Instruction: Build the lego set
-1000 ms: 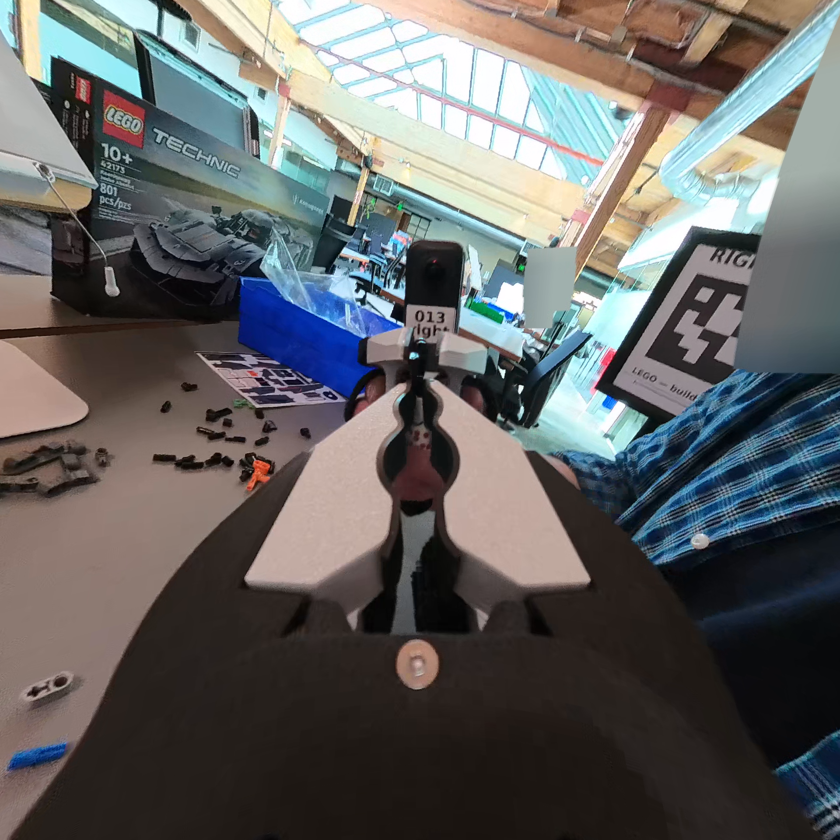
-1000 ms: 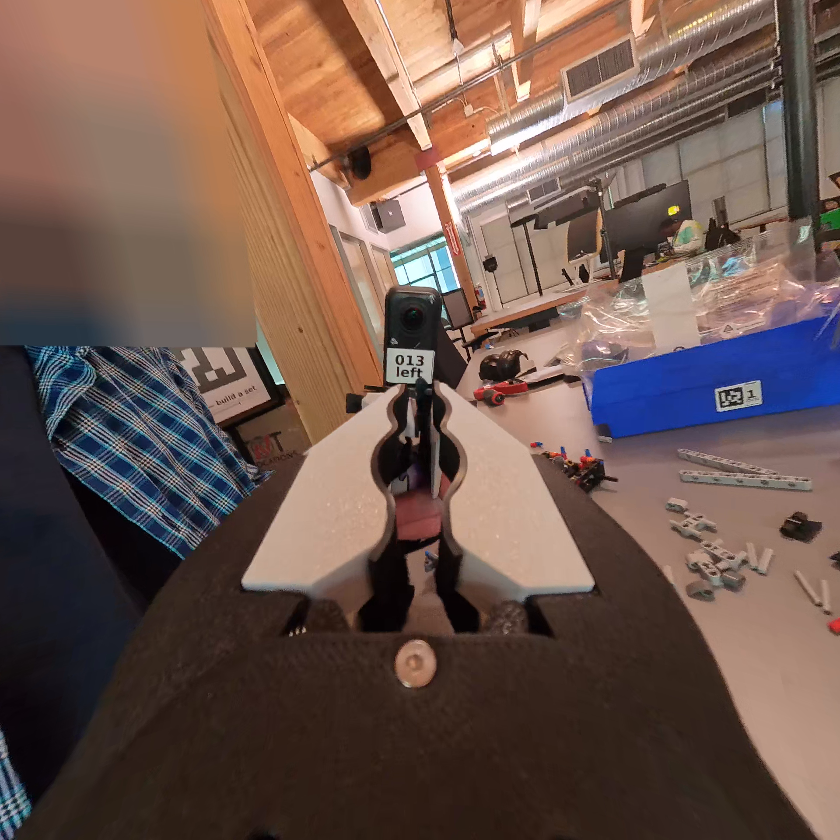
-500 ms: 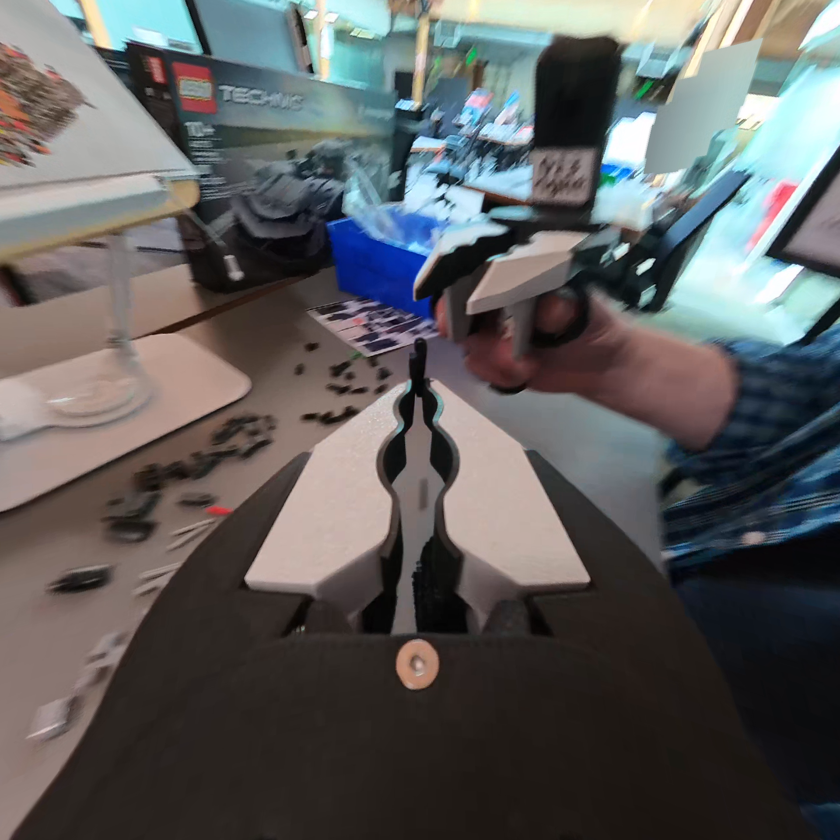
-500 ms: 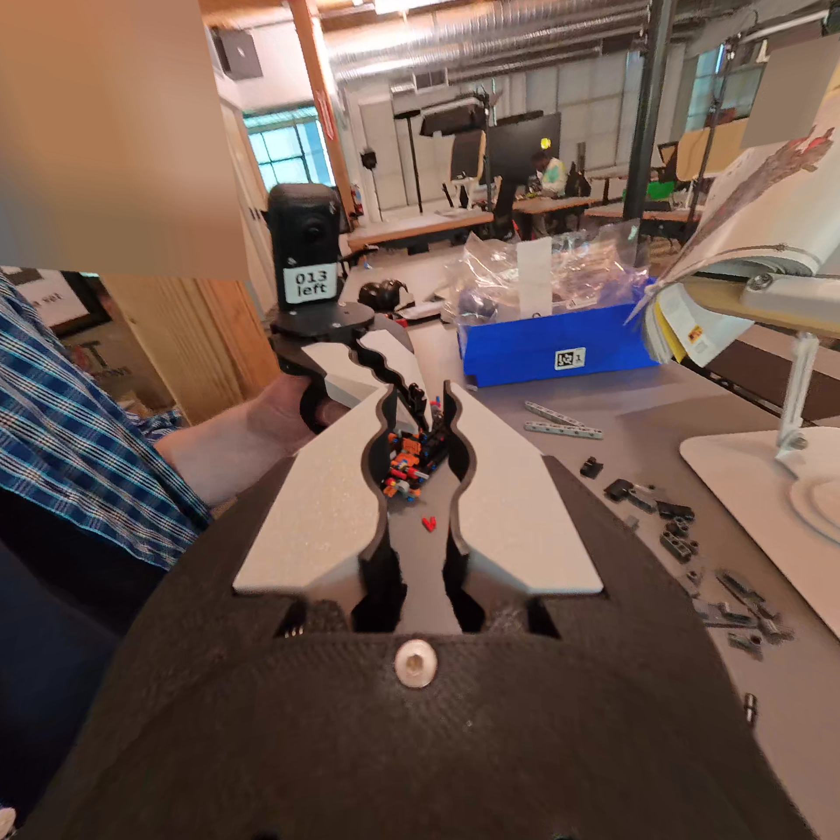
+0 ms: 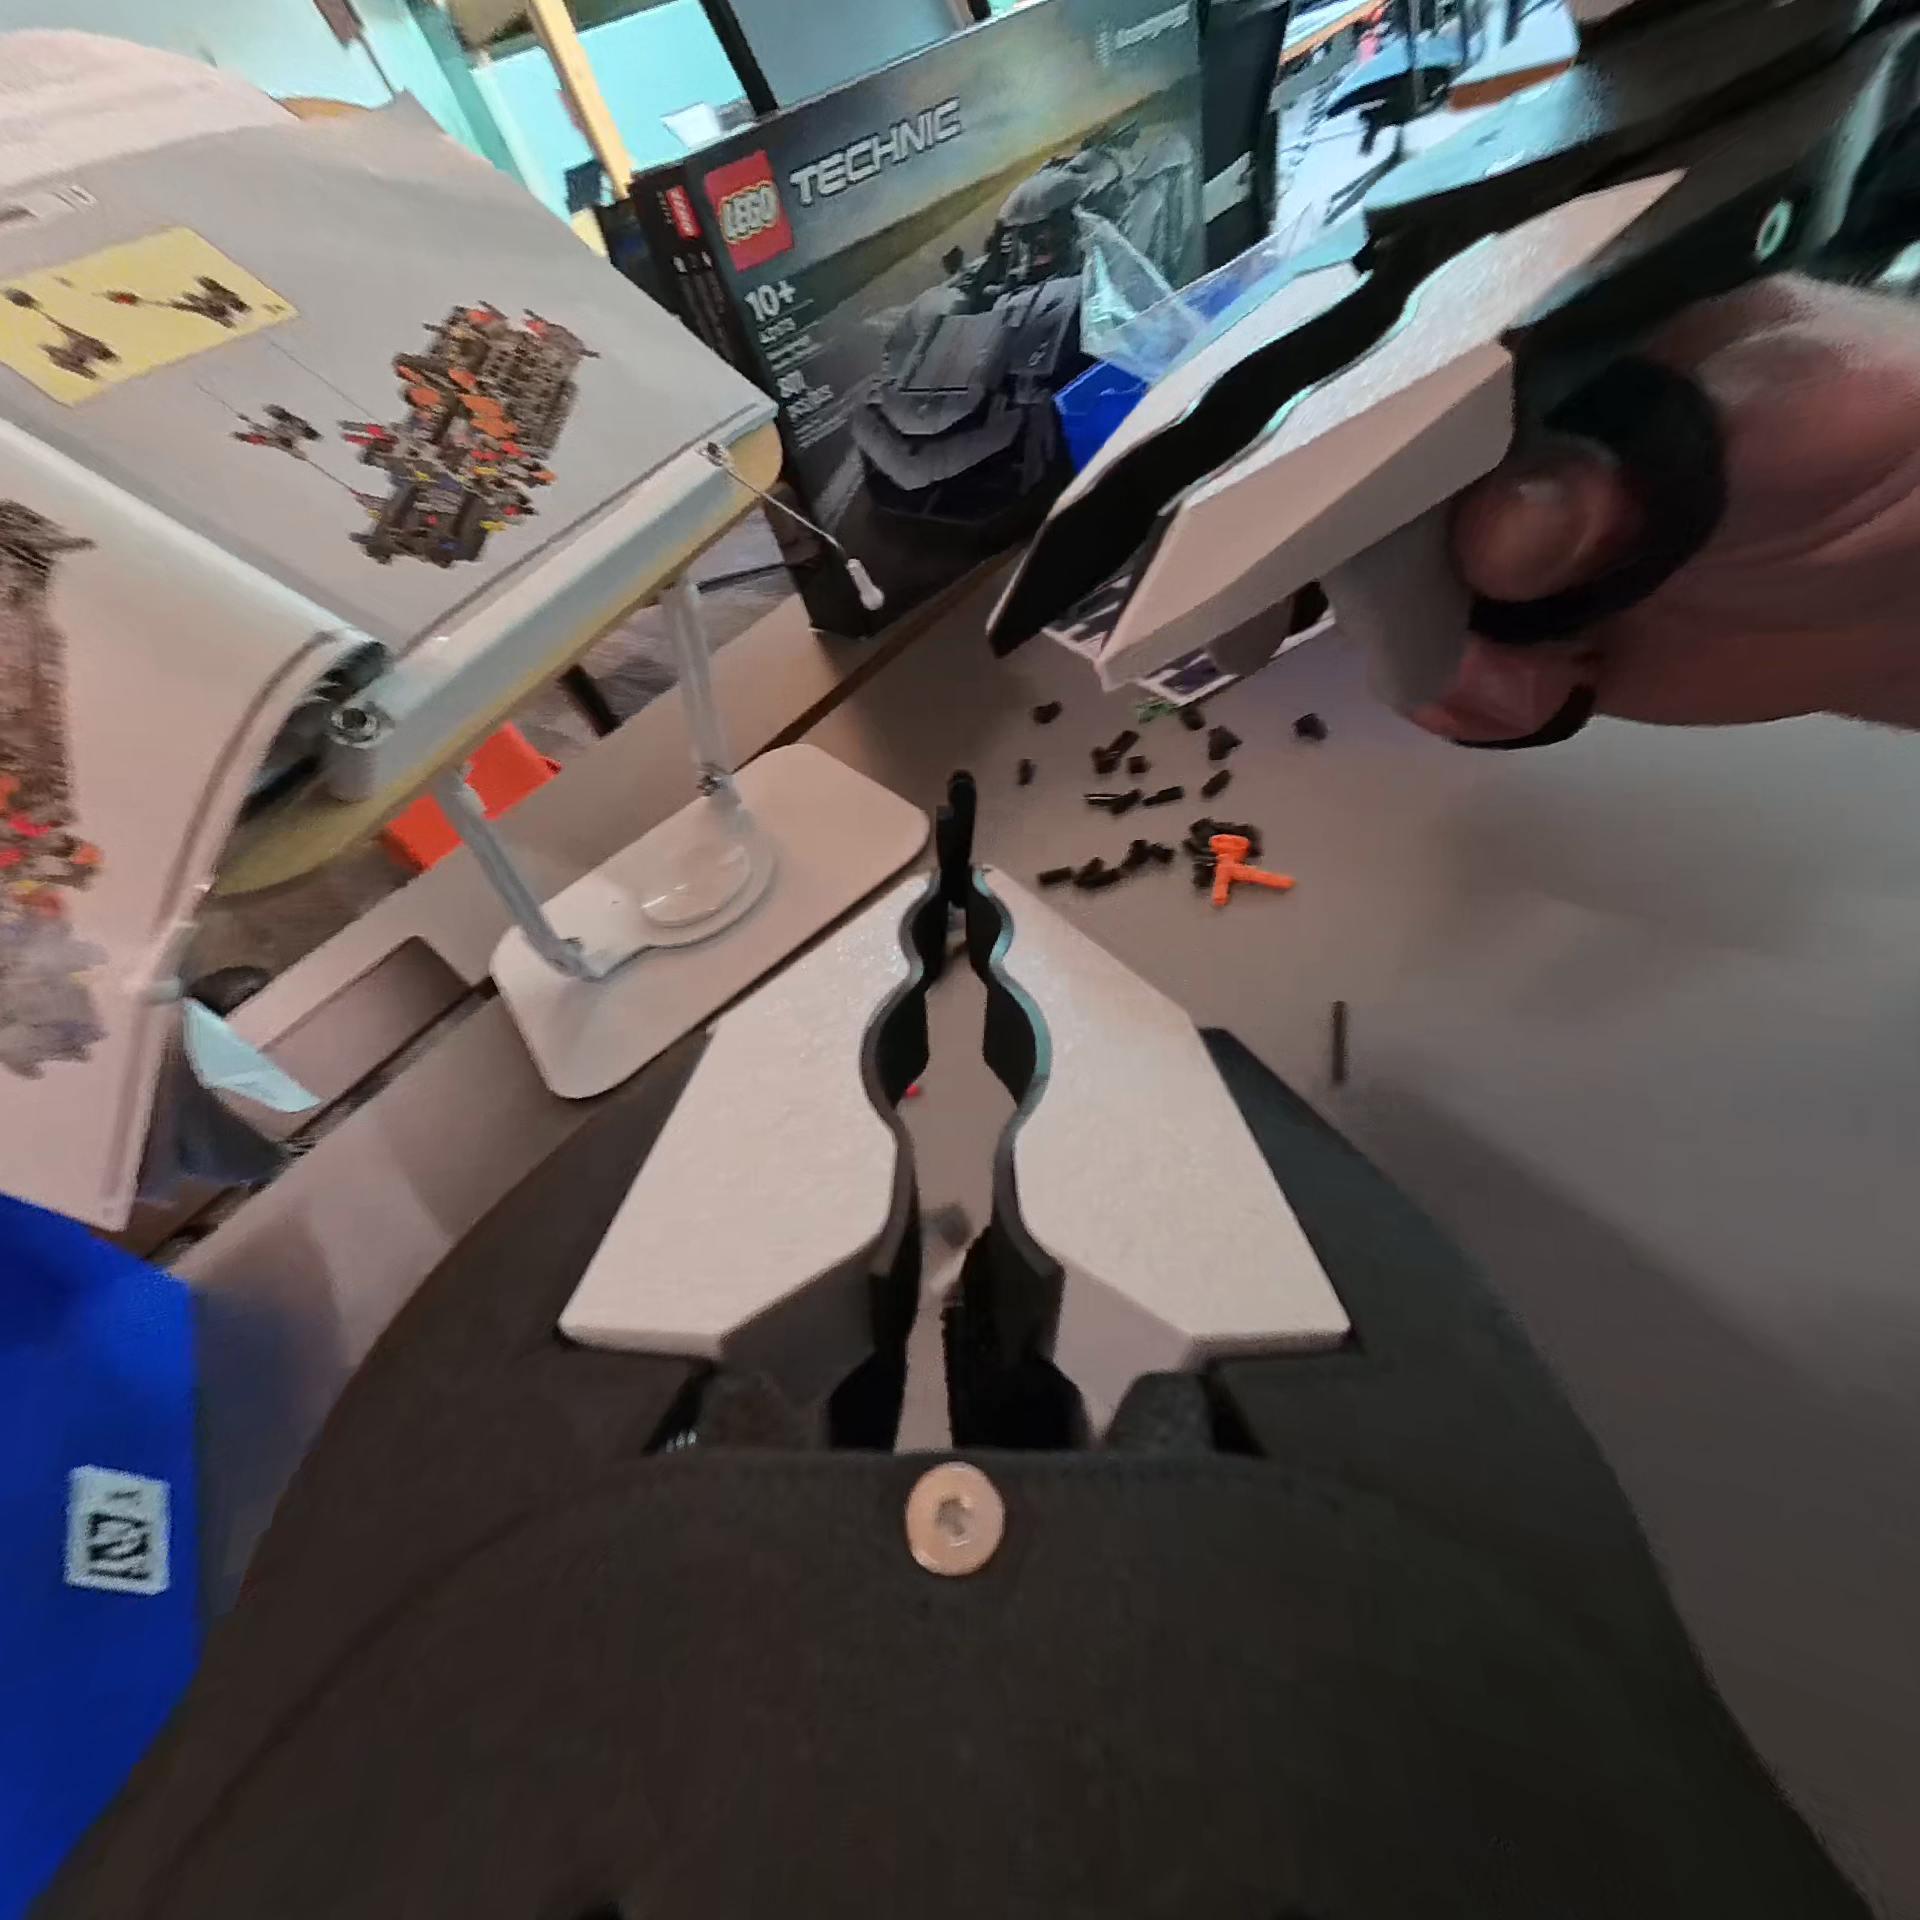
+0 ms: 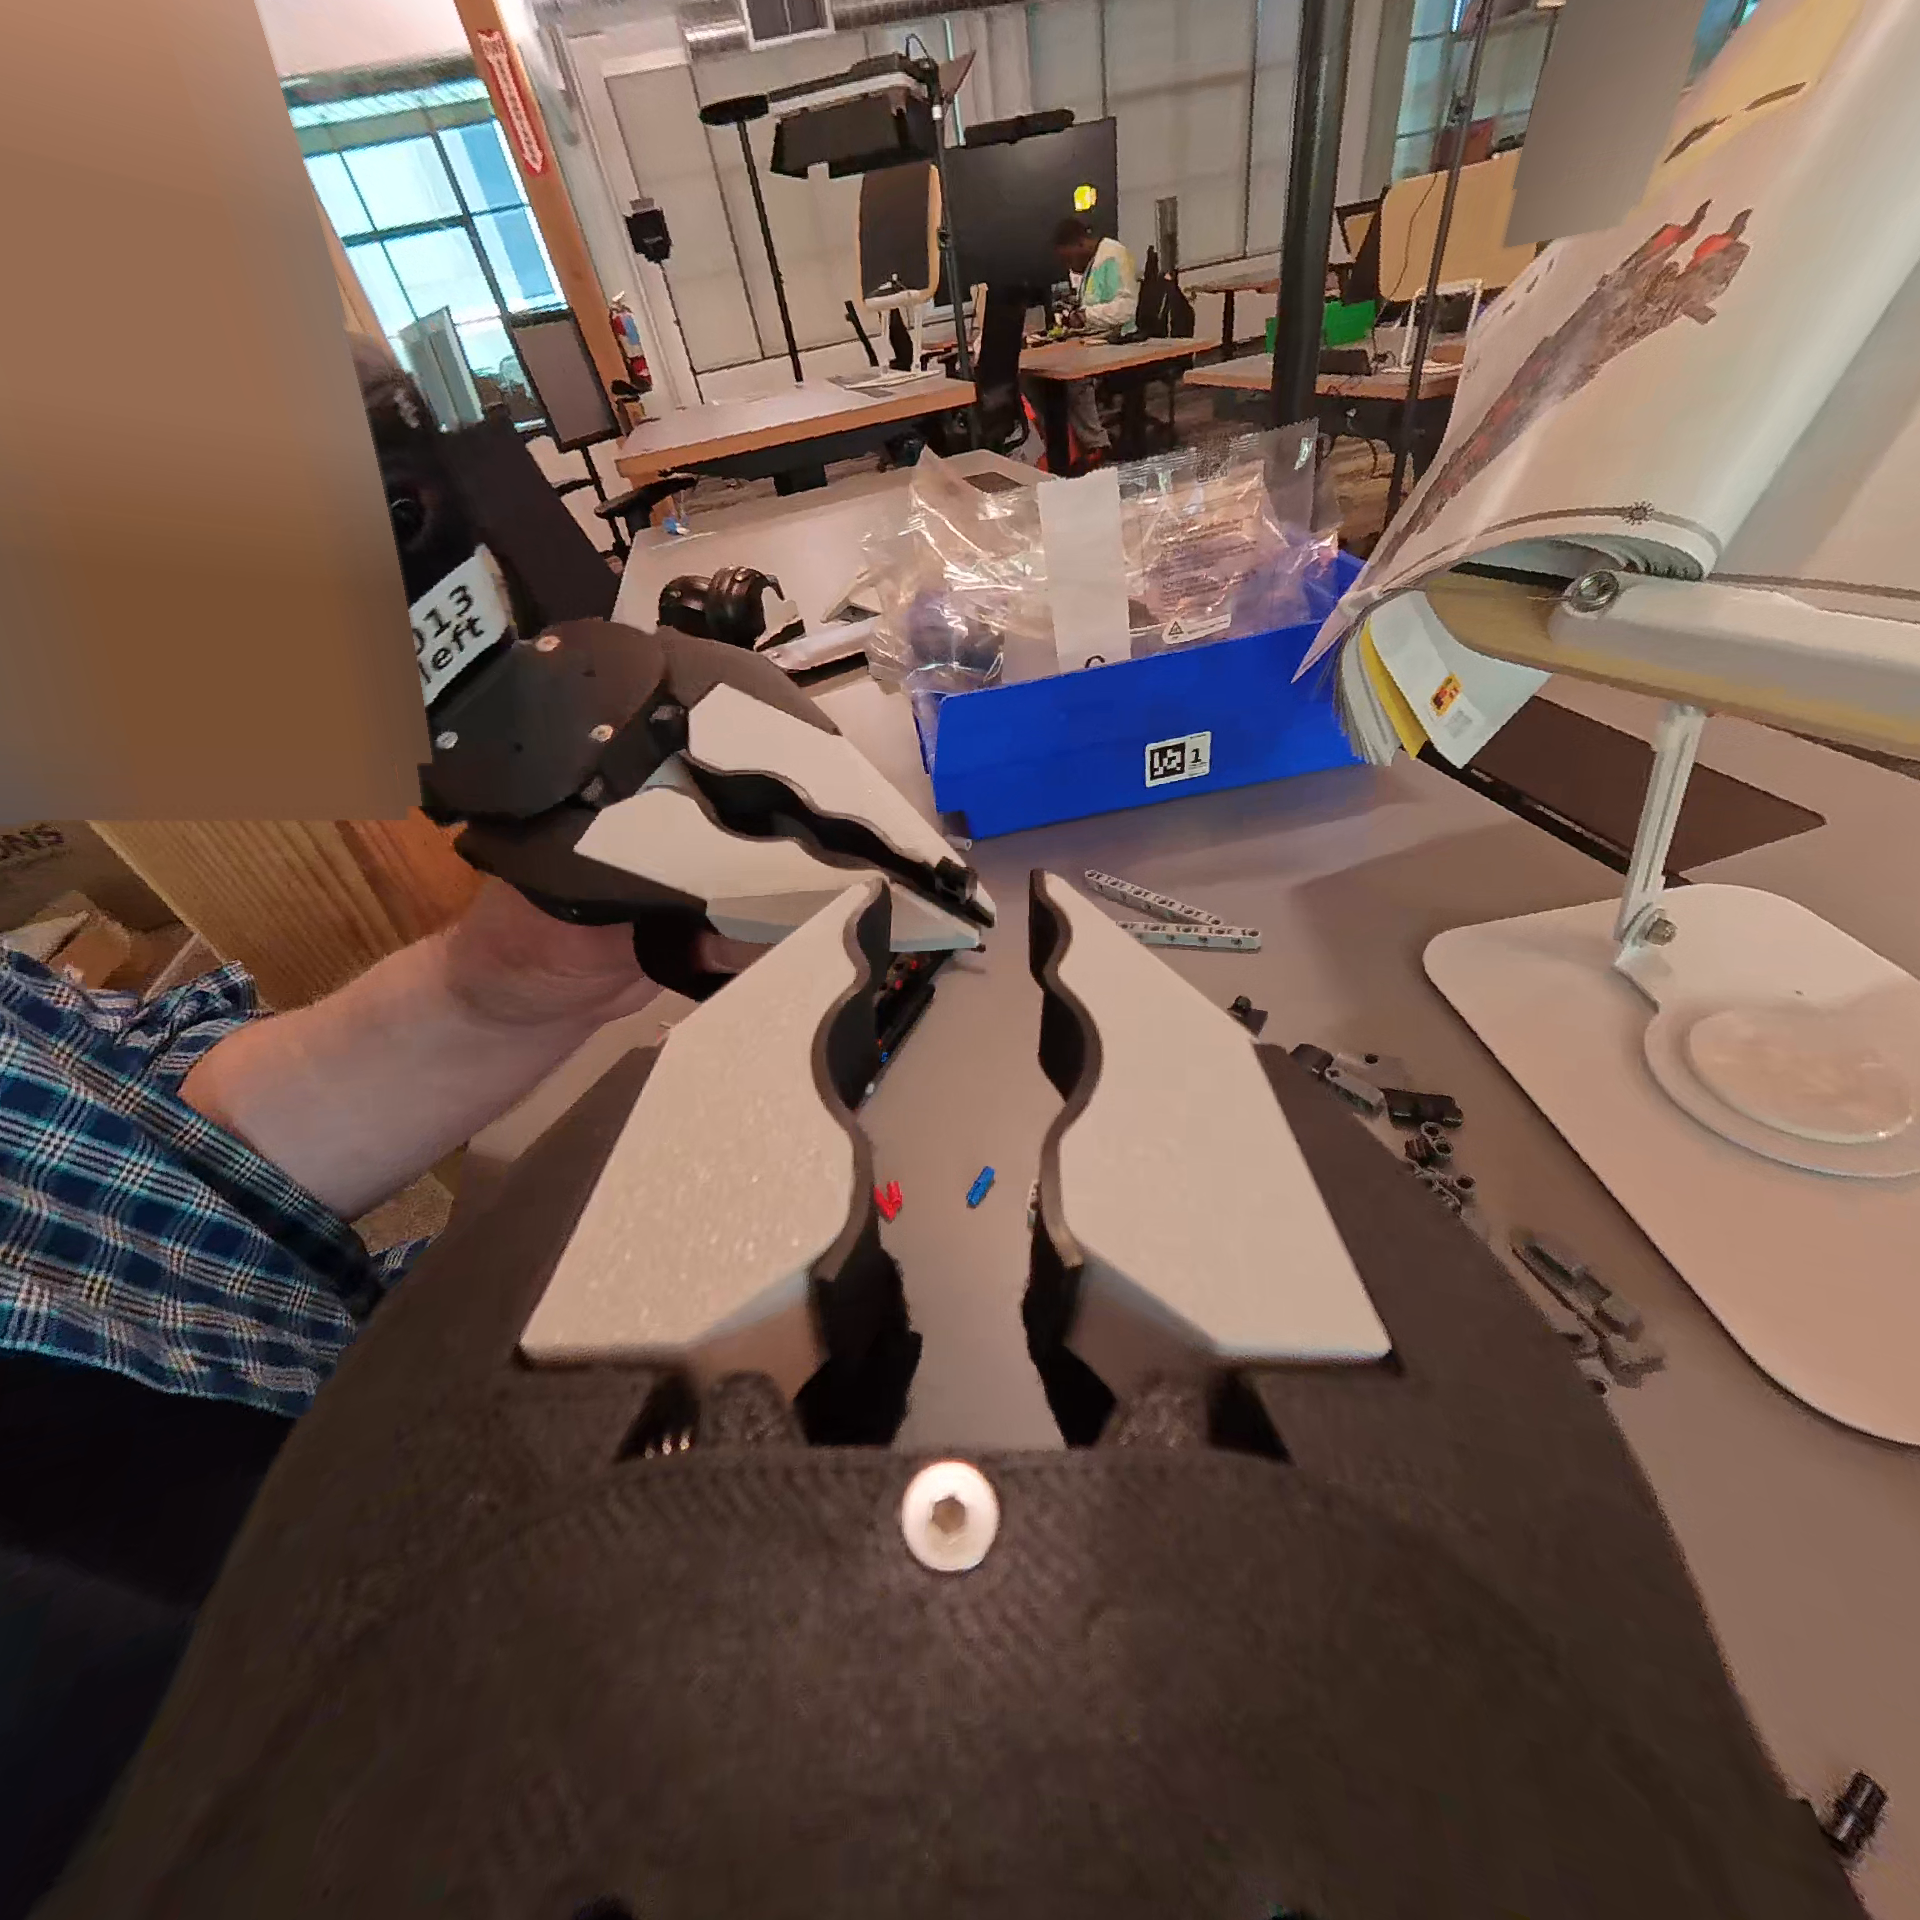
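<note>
I hold a small black piece [image 5: 957, 821] pinched at the tip of my left gripper [image 5: 958, 883], whose fingers close on it; in the right wrist view the same tip sits just beside my right gripper [image 6: 951, 899]. The right gripper's fingers stand apart with nothing between them.

Progress, as I judge it: early to middle. A partly built assembly [image 6: 902, 1003], dark with red and orange parts, lies on the table [image 5: 1558, 1091] half hidden behind my right gripper's left finger. Most parts remain loose: a scatter of black pins [image 5: 1127, 800] with an orange piece [image 5: 1236, 871], two grey beams [image 6: 1169, 914], dark connectors [image 6: 1392, 1091], and single red [image 6: 886, 1200] and blue [image 6: 979, 1184] pins. The held piece is not yet fitted anywhere I can see.

Surface and room: a plain grey table. The instruction booklet [image 5: 343, 395] lies open on a white stand [image 6: 1704, 1101]. The set's box [image 5: 935, 343] stands behind it. A blue bin [image 6: 1132, 717] holds clear bags [image 6: 1101, 551]. Beyond lie an open workshop with desks, monitors and a seated person [image 6: 1091, 301].
</note>
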A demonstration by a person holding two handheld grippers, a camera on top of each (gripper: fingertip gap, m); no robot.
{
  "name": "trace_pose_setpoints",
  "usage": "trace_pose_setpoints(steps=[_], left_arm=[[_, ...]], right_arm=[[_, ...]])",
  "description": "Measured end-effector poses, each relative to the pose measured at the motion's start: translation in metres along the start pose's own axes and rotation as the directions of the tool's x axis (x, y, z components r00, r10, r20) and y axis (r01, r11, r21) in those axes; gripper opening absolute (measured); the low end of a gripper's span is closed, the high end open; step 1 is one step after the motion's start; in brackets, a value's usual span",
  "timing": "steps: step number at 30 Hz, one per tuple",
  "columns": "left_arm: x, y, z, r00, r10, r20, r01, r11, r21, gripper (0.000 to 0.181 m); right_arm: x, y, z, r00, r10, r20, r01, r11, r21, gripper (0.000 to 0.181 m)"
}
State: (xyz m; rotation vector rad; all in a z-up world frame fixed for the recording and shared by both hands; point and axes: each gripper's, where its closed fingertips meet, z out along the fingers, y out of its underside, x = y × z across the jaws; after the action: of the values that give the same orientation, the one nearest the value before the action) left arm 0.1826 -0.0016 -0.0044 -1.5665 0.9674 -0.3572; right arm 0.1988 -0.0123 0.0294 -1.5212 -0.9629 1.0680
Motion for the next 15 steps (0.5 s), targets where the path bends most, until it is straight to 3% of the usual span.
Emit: trace_pose_setpoints(steps=[12,15], left_arm=[[-0.006,-0.005,0.003,0.932,0.3,0.205,-0.287,0.954,-0.091,0.002],[-0.001,-0.006,0.006,0.915,0.341,0.216,-0.324,0.94,-0.111,0.002]], right_arm=[[0.001,0.011,0.018,0.986,0.165,0.003,-0.165,0.985,-0.044,0.022],[0.001,0.014,0.019,0.983,0.181,-0.005,-0.181,0.983,-0.041,0.011]])
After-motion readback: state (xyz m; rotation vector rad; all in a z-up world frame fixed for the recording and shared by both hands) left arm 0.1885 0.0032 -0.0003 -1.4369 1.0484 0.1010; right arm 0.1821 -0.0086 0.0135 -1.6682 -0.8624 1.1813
